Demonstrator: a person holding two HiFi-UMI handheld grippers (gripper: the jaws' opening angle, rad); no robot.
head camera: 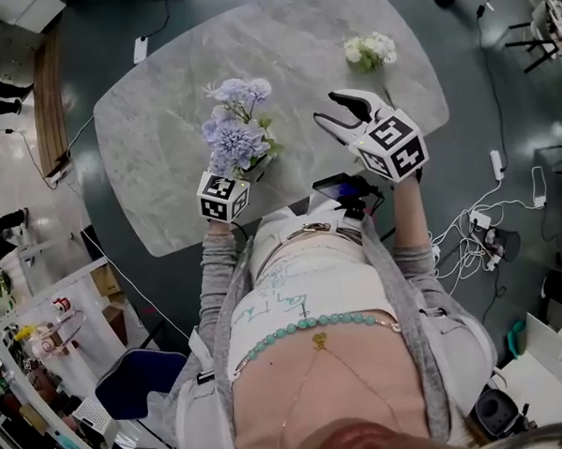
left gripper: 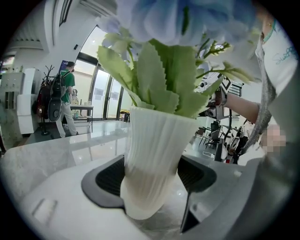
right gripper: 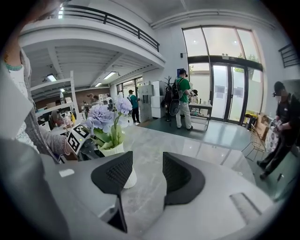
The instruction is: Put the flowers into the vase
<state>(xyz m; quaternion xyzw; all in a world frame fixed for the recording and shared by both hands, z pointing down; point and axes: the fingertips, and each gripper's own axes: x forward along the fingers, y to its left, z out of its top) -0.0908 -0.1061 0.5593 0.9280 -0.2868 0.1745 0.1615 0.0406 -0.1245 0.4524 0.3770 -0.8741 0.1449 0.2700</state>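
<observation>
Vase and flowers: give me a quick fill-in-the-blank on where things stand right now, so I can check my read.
The vase is clamped in the jaws of the ____ gripper.
The right gripper has its jaws ____, with nothing between them.
The white flowers lie on the ____, not in the vase.
Missing words: left; open; table.

White ribbed vase (left gripper: 154, 157); lilac-blue flowers (head camera: 234, 137); grey-veined marble table (head camera: 292, 68)
</observation>
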